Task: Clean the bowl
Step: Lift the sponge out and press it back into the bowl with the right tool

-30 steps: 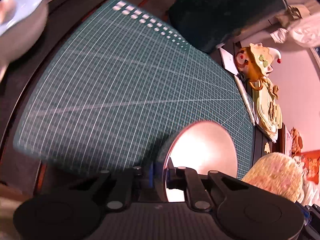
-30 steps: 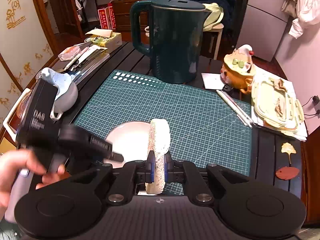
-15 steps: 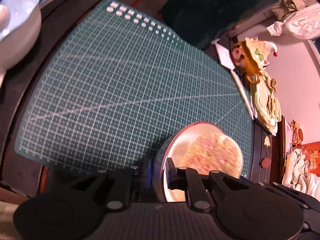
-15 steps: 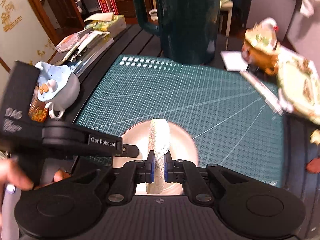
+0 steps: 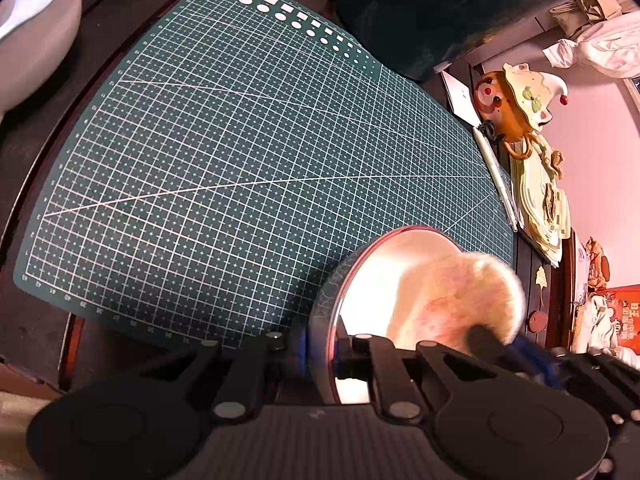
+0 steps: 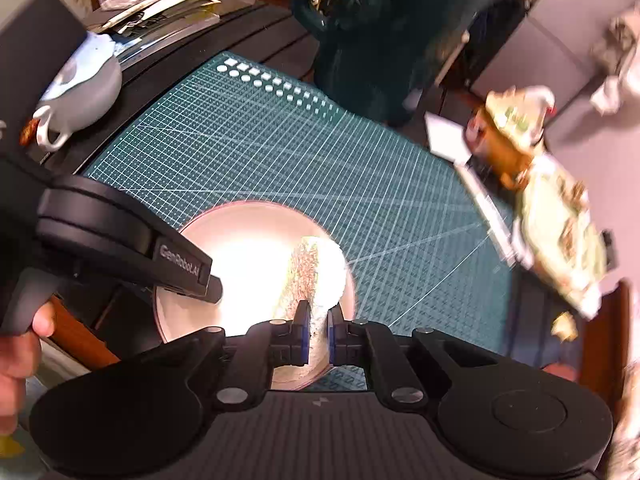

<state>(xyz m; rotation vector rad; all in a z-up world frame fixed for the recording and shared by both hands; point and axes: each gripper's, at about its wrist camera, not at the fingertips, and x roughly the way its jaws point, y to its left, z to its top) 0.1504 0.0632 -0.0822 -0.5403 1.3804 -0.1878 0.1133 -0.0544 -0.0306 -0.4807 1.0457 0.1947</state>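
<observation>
The bowl (image 6: pixel 256 276) is seen at the lower centre of the right wrist view, resting on the near part of the green cutting mat (image 6: pixel 360 184) that covers the worktop (image 6: pixel 256 36). Its rim is clamped by the left tongs (image 5: pixel 322 354), whose jaws are clenched on the edge at the lower middle of the left wrist view, so the bowl (image 5: pixel 376 280) is steadied rather than lifted, as far as can be judged. A pale scrubbing sponge (image 6: pixel 316 276) is grasped by the right tongs (image 6: pixel 316 336), jaws pressed tight on its lower end, and it is set inside the bowl, toward the right side of the hollow. In the left wrist view the sponge (image 5: pixel 460 300) is smeared by motion blur, which suggests that wiping is under way.

The task is therefore judged to be in its middle part: the bowl is secured, the cleaning tool is in hand and in contact with the inner surface. What is left cannot be read with certainty, since the bowl's interior is washed out by glare and no dirt or residue can be made out; the left part of the hollow, under the arm of the left tongs (image 6: pixel 200 276), is probably not yet covered. Release of the bowl and setting the sponge aside are not yet done.

A dark green jug (image 6: pixel 384 32) and a blue-grey teapot (image 6: pixel 80 88) are left untouched at the upper part of the frame.
</observation>
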